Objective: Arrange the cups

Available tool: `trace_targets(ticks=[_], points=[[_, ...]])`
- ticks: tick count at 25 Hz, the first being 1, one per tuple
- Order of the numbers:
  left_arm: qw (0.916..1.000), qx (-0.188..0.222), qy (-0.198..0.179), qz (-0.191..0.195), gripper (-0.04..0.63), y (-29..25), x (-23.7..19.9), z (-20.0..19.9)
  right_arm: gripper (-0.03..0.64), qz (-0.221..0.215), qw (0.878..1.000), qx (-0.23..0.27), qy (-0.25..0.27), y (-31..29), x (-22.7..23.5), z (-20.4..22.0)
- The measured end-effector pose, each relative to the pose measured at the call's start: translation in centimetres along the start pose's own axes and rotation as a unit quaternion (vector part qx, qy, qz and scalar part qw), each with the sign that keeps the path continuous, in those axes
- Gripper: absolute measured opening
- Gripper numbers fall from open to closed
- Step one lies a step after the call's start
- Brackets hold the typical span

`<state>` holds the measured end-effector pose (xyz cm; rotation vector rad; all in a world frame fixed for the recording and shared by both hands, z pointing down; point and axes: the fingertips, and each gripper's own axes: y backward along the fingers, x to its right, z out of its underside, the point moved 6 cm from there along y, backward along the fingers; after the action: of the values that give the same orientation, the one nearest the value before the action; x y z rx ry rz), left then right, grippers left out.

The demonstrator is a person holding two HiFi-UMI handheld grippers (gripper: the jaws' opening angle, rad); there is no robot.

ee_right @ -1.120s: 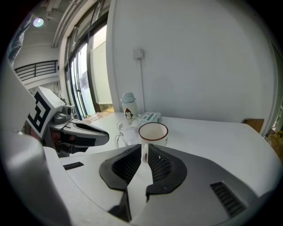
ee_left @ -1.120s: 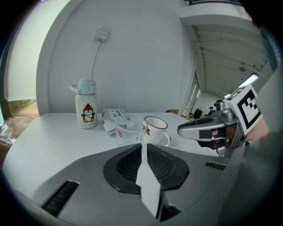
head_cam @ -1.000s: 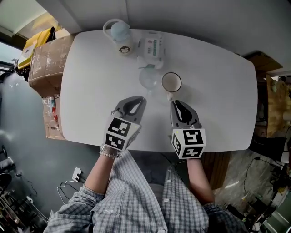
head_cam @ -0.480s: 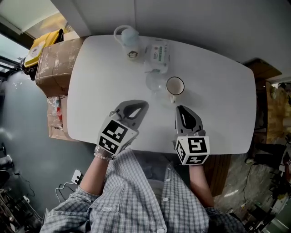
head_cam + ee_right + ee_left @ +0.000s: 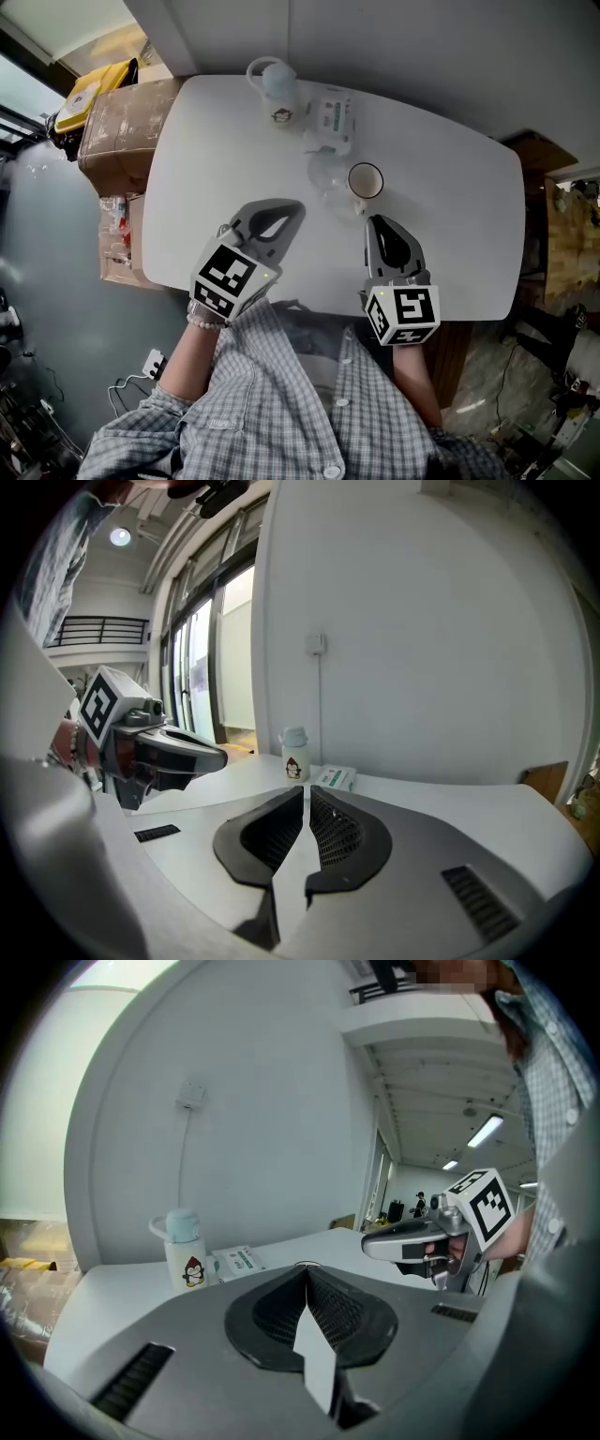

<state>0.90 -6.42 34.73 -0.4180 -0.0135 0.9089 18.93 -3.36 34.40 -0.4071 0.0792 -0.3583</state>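
Observation:
On the white table (image 5: 450,206) a clear glass cup (image 5: 323,173) stands beside a white mug (image 5: 366,180) with a dark inside. My left gripper (image 5: 297,205) is shut and empty, its tip just short of the glass, to the near left of it. My right gripper (image 5: 372,220) is shut and empty too, its tip a little in front of the mug. Neither touches a cup. In the left gripper view my jaws (image 5: 305,1269) hide both cups; in the right gripper view my closed jaws (image 5: 307,791) cover them as well.
A penguin-print bottle (image 5: 275,89) and a tissue pack (image 5: 330,117) stand at the table's far edge, behind the cups. A cardboard box (image 5: 117,131) sits off the table's left end, wooden furniture (image 5: 539,150) off its right. A wall rises behind the table.
The head view has drifted, so the table sits lower and to the right. The left gripper's marker cube has swung a little left. Both grippers stay shut just short of the cups.

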Motion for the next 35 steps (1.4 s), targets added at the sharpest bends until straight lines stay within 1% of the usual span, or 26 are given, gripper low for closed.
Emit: trace_targets(ticks=[8, 18, 35], points=[[0.9999, 0.012, -0.006, 0.006, 0.011, 0.6, -0.3, -0.7, 0.037, 0.001, 1.0, 0.014, 0.01, -0.6, -0.5, -1.0], [0.9995, 0.011, -0.009, 0.027, 0.011, 0.5, -0.2, -0.8, 0.035, 0.014, 1.0, 0.017, 0.009, -0.5, -0.5, -1.3], [0.9992, 0.005, -0.012, 0.037, 0.011, 0.7, -0.3, -0.3, 0.035, 0.018, 1.0, 0.011, 0.011, -0.3, -1.2, -1.2]])
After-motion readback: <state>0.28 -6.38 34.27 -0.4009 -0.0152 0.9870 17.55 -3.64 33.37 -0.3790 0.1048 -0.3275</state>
